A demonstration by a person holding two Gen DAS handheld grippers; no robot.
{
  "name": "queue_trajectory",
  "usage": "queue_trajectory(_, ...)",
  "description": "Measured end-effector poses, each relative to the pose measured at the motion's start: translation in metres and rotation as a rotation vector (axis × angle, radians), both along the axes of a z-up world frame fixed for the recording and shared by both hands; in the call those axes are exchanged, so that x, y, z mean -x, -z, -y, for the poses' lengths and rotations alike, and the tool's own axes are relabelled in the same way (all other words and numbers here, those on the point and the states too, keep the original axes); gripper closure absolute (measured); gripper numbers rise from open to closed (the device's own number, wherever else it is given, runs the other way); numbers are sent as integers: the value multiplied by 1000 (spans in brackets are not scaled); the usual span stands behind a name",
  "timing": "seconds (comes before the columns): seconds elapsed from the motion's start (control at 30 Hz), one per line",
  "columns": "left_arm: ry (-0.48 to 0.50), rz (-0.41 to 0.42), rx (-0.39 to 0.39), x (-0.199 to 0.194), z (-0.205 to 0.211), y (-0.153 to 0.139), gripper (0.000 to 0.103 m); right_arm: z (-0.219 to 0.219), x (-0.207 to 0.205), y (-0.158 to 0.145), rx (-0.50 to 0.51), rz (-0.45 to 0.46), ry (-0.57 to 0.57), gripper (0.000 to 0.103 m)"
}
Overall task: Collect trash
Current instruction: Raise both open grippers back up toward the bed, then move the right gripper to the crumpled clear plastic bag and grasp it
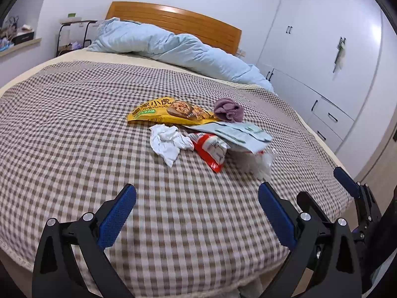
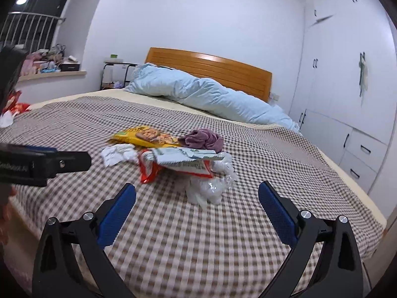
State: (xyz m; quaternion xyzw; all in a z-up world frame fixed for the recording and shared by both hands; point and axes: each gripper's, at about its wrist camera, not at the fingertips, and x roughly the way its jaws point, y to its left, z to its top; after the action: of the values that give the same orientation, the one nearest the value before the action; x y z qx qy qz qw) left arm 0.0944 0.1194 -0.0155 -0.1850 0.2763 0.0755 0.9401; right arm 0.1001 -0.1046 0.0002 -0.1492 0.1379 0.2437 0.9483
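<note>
Bed (image 1: 74, 129) fills both views, checked brown cover stretched flat, pale blue duvet (image 1: 173, 47) bunched up by the wooden headboard (image 1: 178, 19), so the middle works as a sorting surface. White wardrobe (image 1: 322, 49) runs along the right wall, out of play.

Trash sits in one loose heap mid-bed, pieces overlapping. Yellow snack bag (image 1: 171, 113) lies flat at the far side. Pale blue wrapper (image 1: 238, 131) lies across the red wrapper (image 1: 211, 149), partly covering it. Clear plastic bag (image 2: 211, 186) slumps at the near edge, closest to my right side, partly under the red wrapper. Crumpled white tissue (image 1: 168, 144) is just beside the red wrapper on the left, looks free of the stack. Purple cloth (image 1: 227, 110) touches the yellow bag's right end; probably not trash, I'd leave it.

Left gripper (image 1: 197, 198) hovers over the near cover, jaws spread wide, nothing between them, short of the heap. Right gripper (image 2: 197, 198) is the same: wide, nothing held, clear plastic bag lying ahead between its fingers, not touching. Both look staged for a first pick; nothing collected yet by my read. No bin visible in either view.

Some red and white bits (image 2: 12, 109) lie at the far left bed edge in the right view, maybe more trash; too small to tell.
</note>
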Motion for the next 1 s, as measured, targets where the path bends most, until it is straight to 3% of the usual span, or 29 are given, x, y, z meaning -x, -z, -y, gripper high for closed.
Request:
queue_trajectory(0.17,-19,-8,27,-22,-12,4,8,-5,-28,0,-2,5,82,8)
queue_trajectory(0.43,-85,-63,71,-51,-34,33,8,0,-63,24,-39,-93,163,8)
queue_trajectory(0.57,-115,-63,50,-54,-40,45,8,-6,-65,40,-40,-136,148,8)
queue_trajectory(0.73,-111,-52,-9,-53,-34,49,8,-12,-56,42,-37,-77,168,8)
queue_trajectory(0.83,-98,-73,-23,-57,-29,54,8,-12,-63,48,-33,-125,172,8)
queue_trajectory(1.0,-100,-58,-7,-54,-30,57,8,-3,-79,58,-82,-285,155,8)
